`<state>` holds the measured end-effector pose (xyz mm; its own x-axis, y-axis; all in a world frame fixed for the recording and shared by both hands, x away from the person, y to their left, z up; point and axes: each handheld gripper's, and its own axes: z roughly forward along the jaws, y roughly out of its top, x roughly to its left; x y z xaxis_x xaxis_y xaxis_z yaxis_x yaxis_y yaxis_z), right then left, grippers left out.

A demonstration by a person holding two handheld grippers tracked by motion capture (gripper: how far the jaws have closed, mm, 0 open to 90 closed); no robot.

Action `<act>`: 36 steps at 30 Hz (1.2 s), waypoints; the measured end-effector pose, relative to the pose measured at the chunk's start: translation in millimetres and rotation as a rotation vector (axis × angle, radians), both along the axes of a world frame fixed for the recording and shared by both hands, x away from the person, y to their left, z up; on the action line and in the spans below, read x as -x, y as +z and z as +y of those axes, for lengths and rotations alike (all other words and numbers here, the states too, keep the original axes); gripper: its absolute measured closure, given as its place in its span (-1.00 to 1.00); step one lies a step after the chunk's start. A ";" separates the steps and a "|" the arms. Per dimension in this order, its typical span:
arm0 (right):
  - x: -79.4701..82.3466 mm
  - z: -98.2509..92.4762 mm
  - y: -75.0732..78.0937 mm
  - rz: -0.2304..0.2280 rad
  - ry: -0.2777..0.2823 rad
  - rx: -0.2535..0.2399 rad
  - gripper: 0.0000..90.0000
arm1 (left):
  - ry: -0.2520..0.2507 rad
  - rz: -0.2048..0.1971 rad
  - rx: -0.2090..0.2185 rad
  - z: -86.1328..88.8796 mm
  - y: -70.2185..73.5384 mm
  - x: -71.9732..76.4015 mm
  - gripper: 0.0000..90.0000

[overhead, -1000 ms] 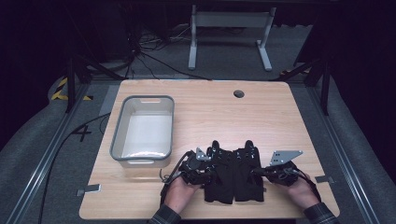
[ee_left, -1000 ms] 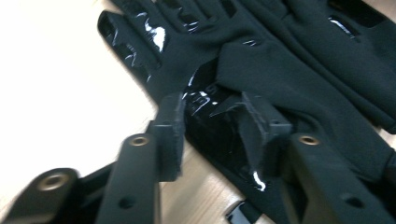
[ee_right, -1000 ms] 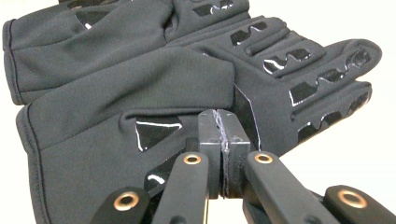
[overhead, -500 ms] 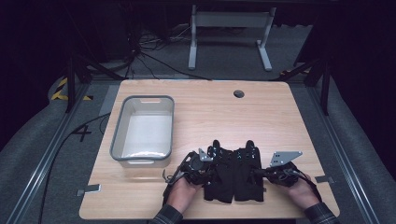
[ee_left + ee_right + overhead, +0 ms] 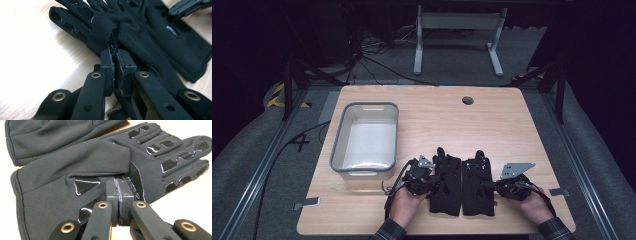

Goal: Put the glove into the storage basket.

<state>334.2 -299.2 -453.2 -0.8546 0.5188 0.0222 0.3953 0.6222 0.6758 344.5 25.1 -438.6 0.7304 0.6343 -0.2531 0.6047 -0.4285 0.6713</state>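
Gloves, a black pair, lie side by side, palm-side details glossy, on the near middle of the wooden desk, just right of the grey plastic bin. The left glove has its outer edge caught by the left claw; in the left gripper view that claw has just been closing, and its jaws now pinch a fold of the fabric between them, where a second ago they stood wider apart around it. The left hand has barely shifted since then. The right claw is as it was a second ago: clamped tight on the thumb-side edge of the right glove, seen close in the right gripper view with the jaws pressed together on the cloth. The right hand rests in the same spot. Both gloves lie flat where they lay before.
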 end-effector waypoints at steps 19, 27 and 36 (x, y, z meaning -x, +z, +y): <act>-3.4 10.0 -0.5 -0.011 0.011 0.001 1.00 | -0.015 0.032 0.050 -2.4 7.1 -3.8 0.83; -4.9 13.4 -1.2 -0.009 0.017 -0.005 1.00 | -0.036 0.018 0.113 -4.2 16.9 -3.2 0.82; -7.8 22.9 -2.5 -0.005 0.038 -0.017 1.00 | -0.057 -0.006 0.152 -8.9 25.1 -5.8 0.82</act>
<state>342.0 -276.2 -455.7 -0.8738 0.4855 0.0264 0.3680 0.6248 0.6886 350.3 16.2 -413.4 0.7658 0.5468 -0.3386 0.5783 -0.3550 0.7346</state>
